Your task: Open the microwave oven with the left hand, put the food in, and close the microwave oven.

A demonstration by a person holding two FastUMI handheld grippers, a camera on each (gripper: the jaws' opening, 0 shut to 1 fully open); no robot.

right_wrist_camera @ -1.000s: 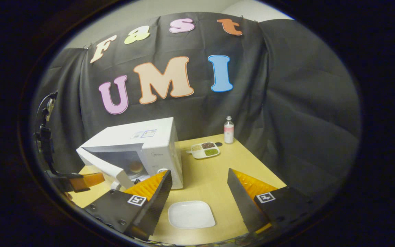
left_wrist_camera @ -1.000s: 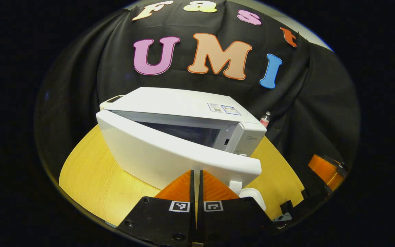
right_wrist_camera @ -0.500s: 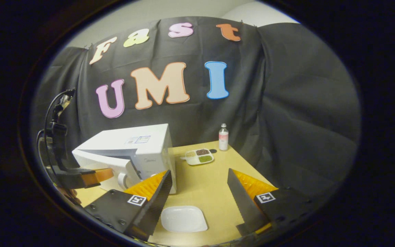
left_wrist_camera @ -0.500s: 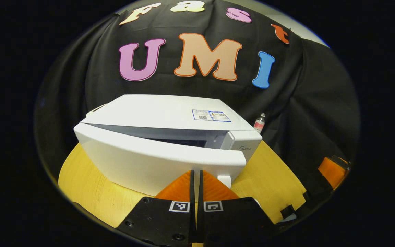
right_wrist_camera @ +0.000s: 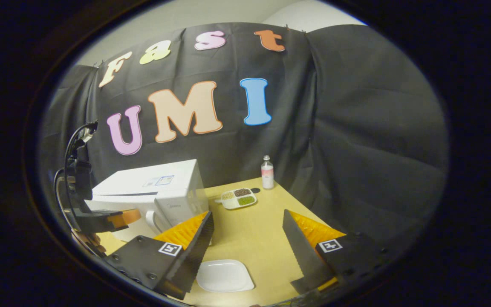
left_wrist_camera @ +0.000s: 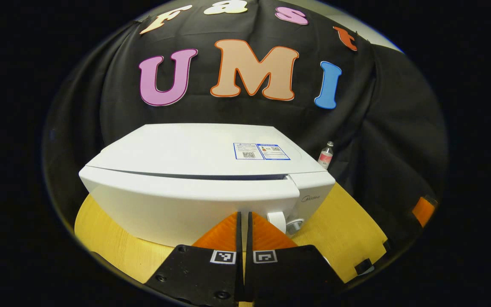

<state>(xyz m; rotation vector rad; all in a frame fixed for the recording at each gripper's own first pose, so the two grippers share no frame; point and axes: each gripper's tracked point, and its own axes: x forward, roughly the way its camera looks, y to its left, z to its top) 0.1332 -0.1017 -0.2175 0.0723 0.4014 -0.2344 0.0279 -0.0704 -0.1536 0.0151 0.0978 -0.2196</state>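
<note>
The white microwave stands on the wooden table, close in front of me in the left gripper view. Its door lies against the body, with a thin dark seam along the top, and hides the inside. My left gripper is shut with nothing between its fingers, and its tips rest against the door's lower front beside the handle. In the right gripper view the microwave sits at the left with the left gripper at its door. My right gripper hangs open over the table, above an empty white plate.
A compartment tray of grains and a small bottle stand at the table's far side, right of the microwave. The bottle also peeks past the oven's right corner. Bare table lies between the plate and the tray.
The microwave door swung from wide open to against the body, pushed by my shut left gripper. The right gripper stayed open and drifted slightly right.
</note>
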